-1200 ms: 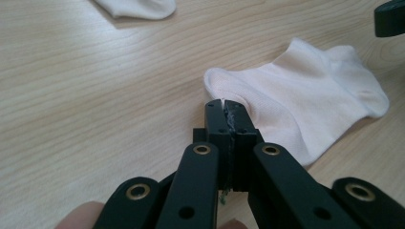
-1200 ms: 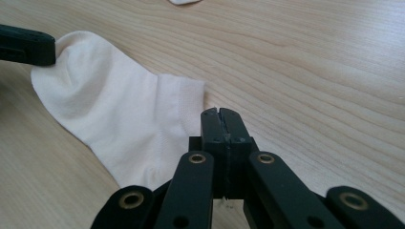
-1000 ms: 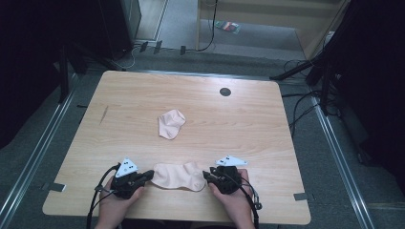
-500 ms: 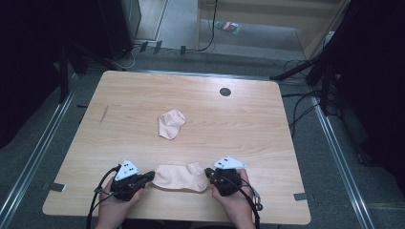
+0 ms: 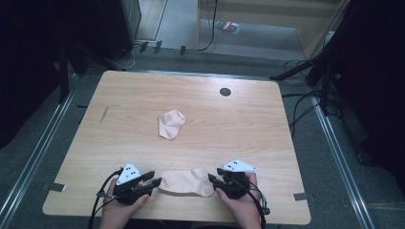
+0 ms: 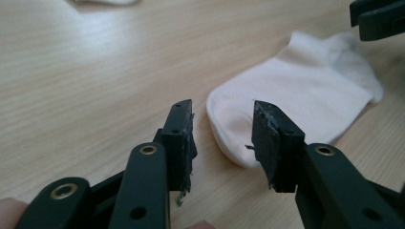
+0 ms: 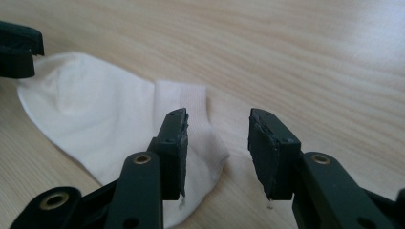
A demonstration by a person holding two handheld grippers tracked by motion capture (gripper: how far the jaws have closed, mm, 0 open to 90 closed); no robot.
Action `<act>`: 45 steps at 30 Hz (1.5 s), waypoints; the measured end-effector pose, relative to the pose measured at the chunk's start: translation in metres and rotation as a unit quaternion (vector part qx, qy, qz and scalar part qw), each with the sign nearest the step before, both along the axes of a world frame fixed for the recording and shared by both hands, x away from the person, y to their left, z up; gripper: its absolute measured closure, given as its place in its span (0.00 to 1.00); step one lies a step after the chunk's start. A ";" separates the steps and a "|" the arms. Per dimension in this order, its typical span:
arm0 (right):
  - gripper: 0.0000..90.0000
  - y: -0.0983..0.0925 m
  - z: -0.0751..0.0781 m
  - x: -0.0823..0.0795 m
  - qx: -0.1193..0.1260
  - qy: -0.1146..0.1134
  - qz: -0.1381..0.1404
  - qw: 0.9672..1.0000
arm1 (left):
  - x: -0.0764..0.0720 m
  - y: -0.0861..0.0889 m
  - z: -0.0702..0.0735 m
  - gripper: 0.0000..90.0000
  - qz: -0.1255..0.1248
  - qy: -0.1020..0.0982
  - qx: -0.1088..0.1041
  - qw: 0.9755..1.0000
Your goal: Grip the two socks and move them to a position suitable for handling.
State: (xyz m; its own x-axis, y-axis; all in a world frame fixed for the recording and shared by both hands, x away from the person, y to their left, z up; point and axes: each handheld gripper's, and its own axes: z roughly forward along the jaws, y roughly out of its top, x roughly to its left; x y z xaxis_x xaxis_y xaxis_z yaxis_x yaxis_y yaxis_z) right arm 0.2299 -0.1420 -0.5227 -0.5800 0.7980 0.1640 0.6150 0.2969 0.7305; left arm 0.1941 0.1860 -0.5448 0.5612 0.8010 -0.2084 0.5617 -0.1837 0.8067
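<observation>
Both my grippers have just been opening, their jaws letting go of the sock (image 5: pixel 184 181), which now lies flat low in the high view on the tabletop (image 5: pixel 239 129). My left gripper (image 5: pixel 154 180) stands partly open at the sock's left end, rounded tip between the jaws (image 6: pixel 239 129) but no pad pressing it. My right gripper (image 5: pixel 213 180) is likewise partly open at the cuff (image 7: pixel 196 119), gripping nothing. Another sock (image 5: pixel 170 123) sits near mid-frame, well apart.
</observation>
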 end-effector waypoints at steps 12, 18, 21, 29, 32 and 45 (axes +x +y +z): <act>0.99 0.055 -0.008 -0.022 0.054 -0.007 0.090 0.994 | -0.003 -0.019 -0.007 0.80 -0.050 0.000 0.055 0.997; 1.00 0.089 -0.023 -0.028 0.024 0.002 0.116 0.993 | -0.002 -0.020 -0.009 0.83 -0.055 0.005 0.068 0.996; 1.00 0.089 -0.029 -0.029 0.024 0.019 0.126 0.992 | -0.001 -0.017 -0.009 0.81 -0.047 0.013 0.061 0.997; 1.00 0.081 -0.025 -0.032 -0.007 0.018 0.165 0.986 | 0.004 -0.010 -0.009 0.78 -0.049 0.035 0.023 0.998; 0.95 0.079 -0.023 -0.031 -0.005 0.007 0.149 0.989 | 0.003 -0.008 -0.008 0.70 -0.076 0.029 0.015 0.997; 1.00 0.090 -0.018 -0.005 0.040 0.005 0.094 0.995 | -0.009 -0.022 -0.004 0.96 -0.129 0.016 0.090 0.987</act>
